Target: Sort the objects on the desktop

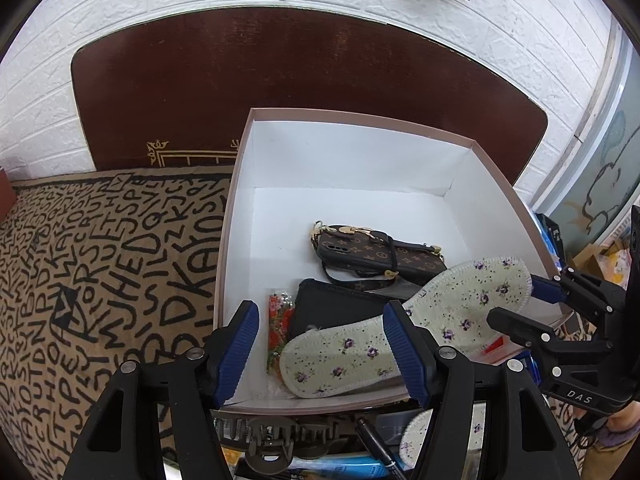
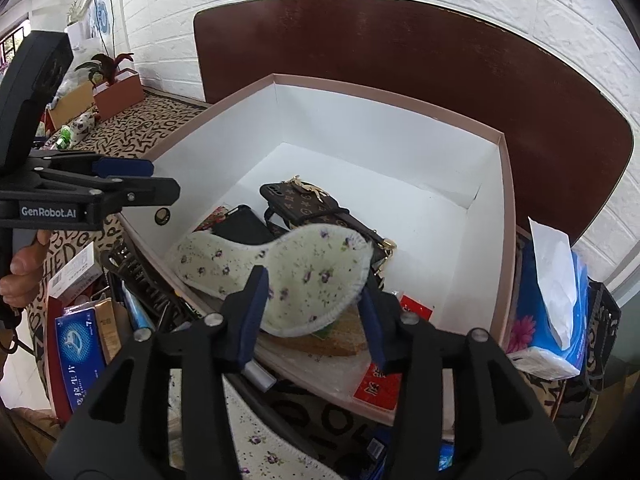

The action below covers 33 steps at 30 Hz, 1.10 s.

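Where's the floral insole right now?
In both wrist views the floral insole lies inside the white box, near its front, resting across the black case just before the monogram phone case.

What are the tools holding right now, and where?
Nothing looks gripped: the floral insole lies toe-first between the parted jaws of the right tool, unpressed.

Your right tool [image 2: 312, 316] stands open around the floral insole's [image 2: 276, 268] near end, over the white box's [image 2: 505, 216] near wall.
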### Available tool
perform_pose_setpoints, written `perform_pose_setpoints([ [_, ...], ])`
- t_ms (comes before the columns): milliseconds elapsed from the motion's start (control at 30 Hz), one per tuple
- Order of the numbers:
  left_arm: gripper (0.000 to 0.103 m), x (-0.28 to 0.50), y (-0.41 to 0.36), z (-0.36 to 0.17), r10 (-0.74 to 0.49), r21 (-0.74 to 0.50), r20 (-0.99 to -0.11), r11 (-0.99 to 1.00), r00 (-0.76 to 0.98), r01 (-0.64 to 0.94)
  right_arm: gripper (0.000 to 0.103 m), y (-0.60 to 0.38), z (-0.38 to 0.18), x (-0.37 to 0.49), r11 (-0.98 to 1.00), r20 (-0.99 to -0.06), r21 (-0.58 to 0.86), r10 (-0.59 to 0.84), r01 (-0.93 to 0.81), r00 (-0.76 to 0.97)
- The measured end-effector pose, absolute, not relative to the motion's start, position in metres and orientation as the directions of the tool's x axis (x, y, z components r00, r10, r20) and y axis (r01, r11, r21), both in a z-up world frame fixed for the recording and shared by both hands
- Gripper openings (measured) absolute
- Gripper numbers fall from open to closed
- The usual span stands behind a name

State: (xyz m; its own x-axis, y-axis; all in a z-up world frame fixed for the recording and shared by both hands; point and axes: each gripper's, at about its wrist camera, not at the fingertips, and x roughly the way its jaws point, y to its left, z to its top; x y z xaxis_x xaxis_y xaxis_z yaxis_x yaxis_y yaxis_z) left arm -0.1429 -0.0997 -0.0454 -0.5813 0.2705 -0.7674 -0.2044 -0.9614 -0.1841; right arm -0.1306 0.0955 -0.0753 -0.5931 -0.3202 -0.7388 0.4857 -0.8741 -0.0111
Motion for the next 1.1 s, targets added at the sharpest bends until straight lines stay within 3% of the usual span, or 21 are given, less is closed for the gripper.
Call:
perform_pose_setpoints([
  [267,0.066,-0.137,-0.102,-0.042,0.282,-0.192,-0.760,-0.958,-0.585,-0.212,0.049,0.102,-0.068,-0.124,-0.889,-0.718,-0.053,-0.283,0.455,-0.636],
  [567,0.066,-0.097,-0.093,-0.018,0.386,-0.214,-0.686,-0.917,-0.617,-0.336,0.049,0.125,-0.050,-0.090,-0.874,-0.638,0.068,-0.409,0.481,-0.653],
  [767,0.067,-0.059,-0.070,-0.011,0.444,-0.165,-0.658,-0.873,-0.608,-0.459,0.049,0.149,-0.052,-0.061,-0.873,-0.620,0.124,-0.439,0.472,-0.650],
  [1100,0.068,-0.046,-0.045,-0.055,0.433,-0.172,-0.750,-0.857,-0.499,-0.485,0.049,0.198,-0.091,-0.012,-0.907,-0.645,0.258,-0.418,0.333,-0.639],
])
